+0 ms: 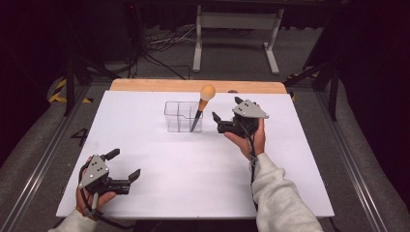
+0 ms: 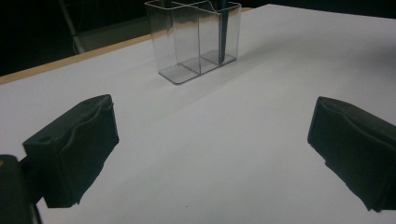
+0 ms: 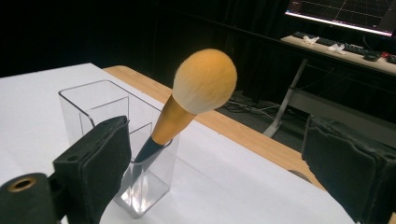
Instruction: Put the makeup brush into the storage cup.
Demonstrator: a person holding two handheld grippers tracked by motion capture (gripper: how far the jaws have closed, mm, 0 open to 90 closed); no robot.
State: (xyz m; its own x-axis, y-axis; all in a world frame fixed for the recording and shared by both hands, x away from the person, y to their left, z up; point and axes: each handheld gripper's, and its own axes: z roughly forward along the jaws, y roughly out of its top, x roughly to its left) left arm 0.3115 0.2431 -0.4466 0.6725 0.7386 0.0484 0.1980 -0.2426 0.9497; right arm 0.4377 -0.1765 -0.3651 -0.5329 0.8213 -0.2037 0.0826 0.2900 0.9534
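Where the white table (image 1: 159,188) meets its far edge: a strip of bare wood (image 1: 159,85) runs along the back, and beyond it lie a grey floor, loose cables (image 1: 167,41) and a pale metal stand (image 1: 237,34).

Background on the right gripper view: a desk with a lit monitor (image 3: 343,11) stands far behind, well apart from the table.

Clear holder (image 1: 182,116): a see-through box with an inner divider, upright toward the back middle of the table; through its walls the left gripper view shows the dark handle in the compartment on the right gripper's side (image 2: 196,39).

Brush (image 1: 202,105): standing in that compartment, handle tip down at the bottom, orange fluffy head up and well above the rim.

Brush axis: long axis tilted, head leaning away from the holder toward the right and the table's back edge; on the right gripper view the head (image 3: 204,80) rises between the two jaws, farther off than them.

In the way: the near wall of the holder covers the lower handle, though it shows through.

Right gripper (image 1: 225,115): raised just right of the brush, jaws spread wide, gripping nothing, apart from the brush.

Left gripper (image 1: 124,164): low at the near left corner, well apart from the holder, jaws wide apart and empty.
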